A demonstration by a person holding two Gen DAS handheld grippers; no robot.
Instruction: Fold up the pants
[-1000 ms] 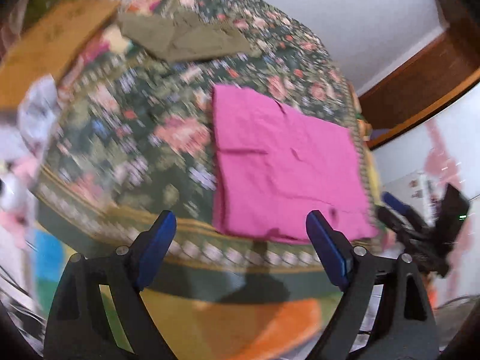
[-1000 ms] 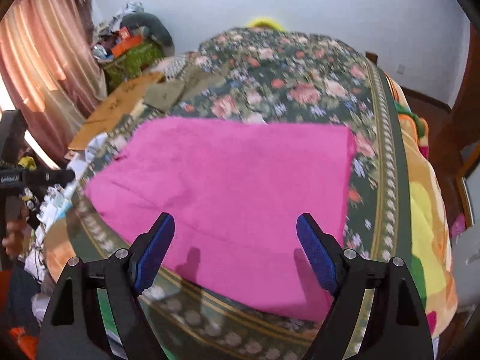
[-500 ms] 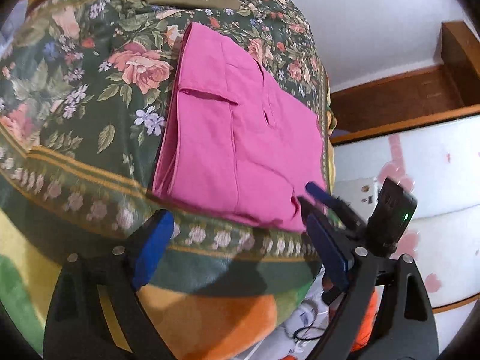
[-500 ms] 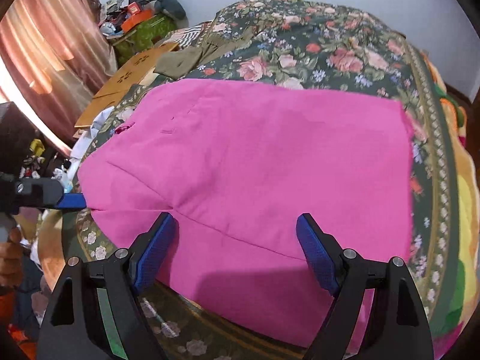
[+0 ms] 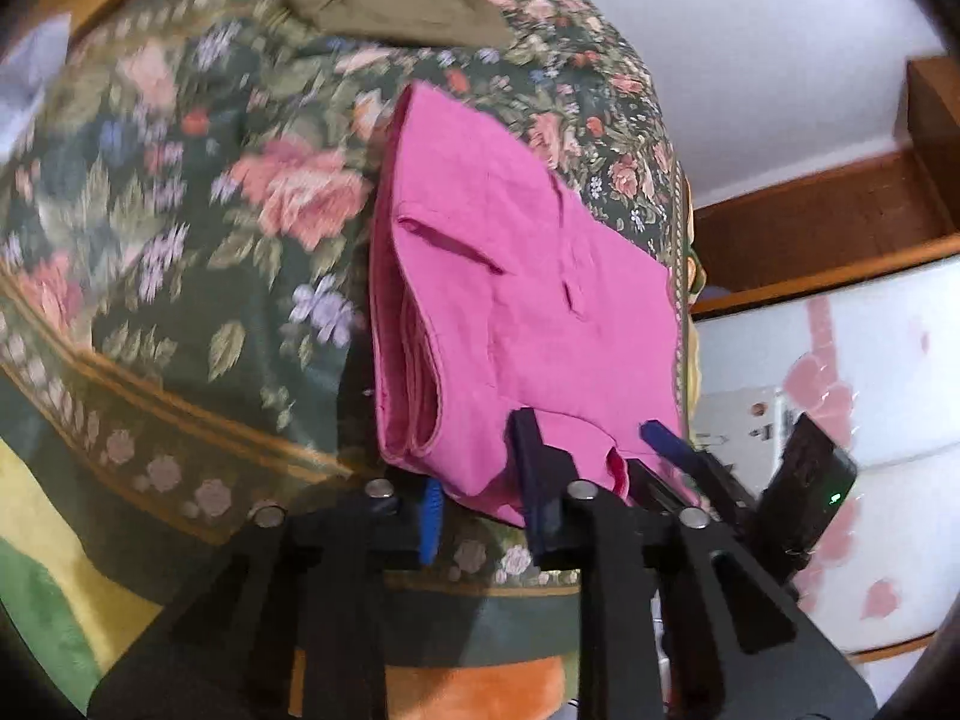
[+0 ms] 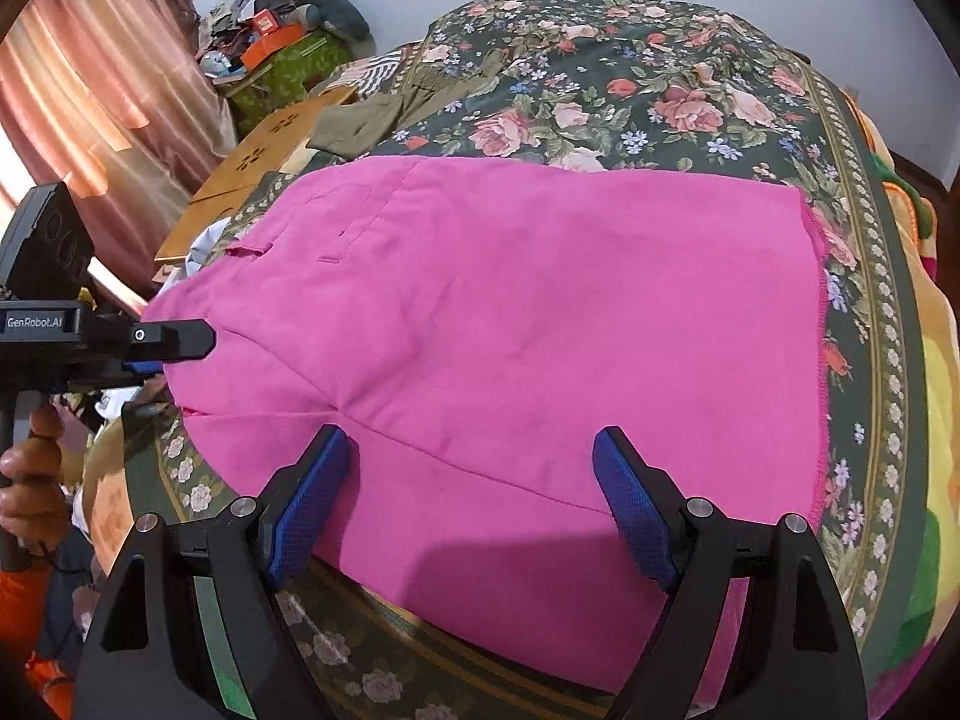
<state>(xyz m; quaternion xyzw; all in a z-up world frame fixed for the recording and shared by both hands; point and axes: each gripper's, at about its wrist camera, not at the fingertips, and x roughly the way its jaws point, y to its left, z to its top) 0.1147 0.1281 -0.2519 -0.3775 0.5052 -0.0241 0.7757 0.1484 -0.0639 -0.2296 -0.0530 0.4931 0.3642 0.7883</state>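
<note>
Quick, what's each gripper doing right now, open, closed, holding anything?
Left gripper: closing on the near edge of the pink pants, fabric between its fingers.
Right gripper: open, holding nothing, over the pants' near edge.

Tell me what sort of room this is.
Most likely a home bedroom: the pink pants lie on a bed with a floral bedspread, pink curtains hang at one side, and household clutter is piled by the wall.

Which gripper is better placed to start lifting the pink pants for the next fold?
Left. The left gripper is closing, its jaws either side of the near edge of the pants. The right gripper is wide open over the fabric and grips nothing, so it must close first.
</note>
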